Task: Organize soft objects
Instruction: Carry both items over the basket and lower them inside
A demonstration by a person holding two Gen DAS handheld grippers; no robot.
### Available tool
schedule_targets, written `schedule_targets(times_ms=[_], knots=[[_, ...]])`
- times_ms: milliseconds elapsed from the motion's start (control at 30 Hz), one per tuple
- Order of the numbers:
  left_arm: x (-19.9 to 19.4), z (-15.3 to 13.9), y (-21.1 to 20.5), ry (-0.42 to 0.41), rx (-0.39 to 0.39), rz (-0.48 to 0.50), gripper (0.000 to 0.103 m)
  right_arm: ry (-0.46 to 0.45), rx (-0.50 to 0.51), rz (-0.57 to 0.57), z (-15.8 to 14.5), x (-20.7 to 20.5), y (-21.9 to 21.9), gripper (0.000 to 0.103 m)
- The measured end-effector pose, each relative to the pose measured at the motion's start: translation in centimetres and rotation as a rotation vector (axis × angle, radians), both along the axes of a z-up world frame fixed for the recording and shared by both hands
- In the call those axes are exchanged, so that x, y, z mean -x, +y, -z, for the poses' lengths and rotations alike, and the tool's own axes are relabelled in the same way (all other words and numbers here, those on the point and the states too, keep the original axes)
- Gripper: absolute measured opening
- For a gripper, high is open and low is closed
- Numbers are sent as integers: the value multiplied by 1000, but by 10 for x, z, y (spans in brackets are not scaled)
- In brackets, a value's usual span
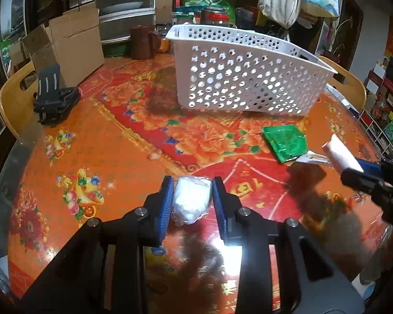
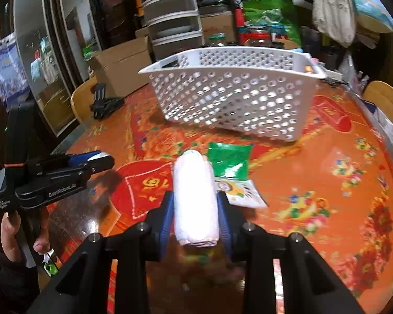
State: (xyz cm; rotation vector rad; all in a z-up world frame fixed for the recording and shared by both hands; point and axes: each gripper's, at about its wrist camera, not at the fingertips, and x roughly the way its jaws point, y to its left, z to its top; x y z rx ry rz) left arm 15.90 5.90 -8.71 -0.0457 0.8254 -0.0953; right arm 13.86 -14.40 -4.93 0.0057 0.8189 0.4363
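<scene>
My left gripper (image 1: pixel 193 183) is shut on a small white bundle in clear plastic (image 1: pixel 191 201), held a little above the red and orange tablecloth (image 1: pixel 104 144). In the right wrist view, the right gripper (image 2: pixel 195 196) is shut on a white rolled cloth (image 2: pixel 194 183). From the left wrist view that roll (image 1: pixel 339 154) juts out of the right gripper (image 1: pixel 364 175) at the right edge. A white perforated basket (image 1: pixel 249 83) (image 2: pixel 235 96) stands beyond both. On the table between the basket and the grippers lies a green packet (image 1: pixel 285 141) (image 2: pixel 229 162).
A white packet with a printed picture (image 2: pixel 245 192) lies next to the green one. A black folding stand (image 1: pixel 55 96), a cardboard box (image 1: pixel 70 44) and a brown jug (image 1: pixel 144 41) sit at the far left. Wooden chair backs (image 1: pixel 15 96) (image 2: pixel 387 99) flank the table. A person's hand (image 2: pixel 10 225) holds the left gripper (image 2: pixel 91 162).
</scene>
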Motion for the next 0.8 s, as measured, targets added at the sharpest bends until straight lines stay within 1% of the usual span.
schedule_targets(times_ms=[300,467,600,700,800], knots=[[6,-27,-12,-42,5,32,28,-51,-51,55,-34,3,-37,31],[3,-47,-16,-65,12,50,28,-81,-46,72,-53,4,-47,31],[-9,-77,-21,-97,18,74,28,-107,-38,76,-76,-4,-51,31],[-23,-102,-26,-117,23,90,28,-123,-16,80,-96,-20,-48,31],[-41,-123,-30,-121,28,108,28,-127,5,89,-108,-38,-46,31]])
